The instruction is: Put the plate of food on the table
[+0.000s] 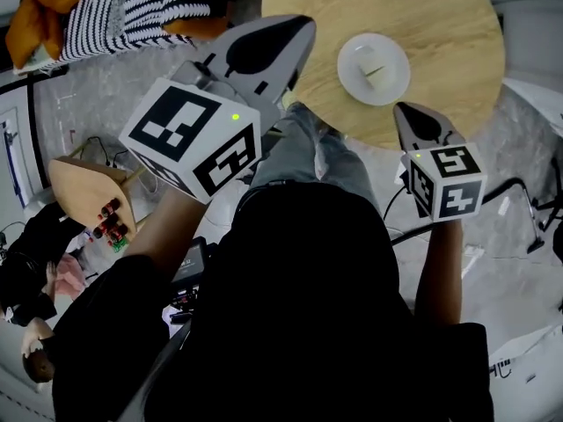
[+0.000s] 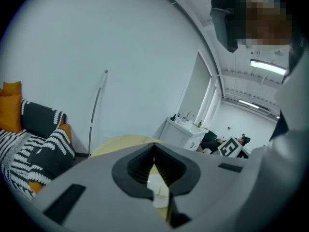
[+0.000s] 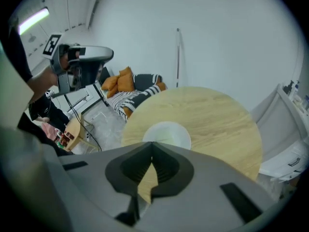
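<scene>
A white plate (image 1: 374, 69) with a small pale piece of food rests on the round wooden table (image 1: 440, 25), near its front edge. My left gripper (image 1: 302, 26) hovers above the table's left rim, left of the plate, its jaws shut and empty. My right gripper (image 1: 401, 109) hangs off the table's front edge, just below the plate, also shut and empty. In the right gripper view the plate (image 3: 166, 131) lies on the table (image 3: 217, 115) right past the closed tips (image 3: 152, 143). In the left gripper view the jaws (image 2: 153, 146) meet over the table's edge (image 2: 120, 141).
A sofa with striped and orange cushions (image 1: 114, 7) stands left of the table. A small wooden stool with cans (image 1: 88, 192) and a seated person (image 1: 40, 280) are at the left. Cables (image 1: 510, 192) run over the grey floor at the right. A white cabinet (image 3: 285, 144) stands behind the table.
</scene>
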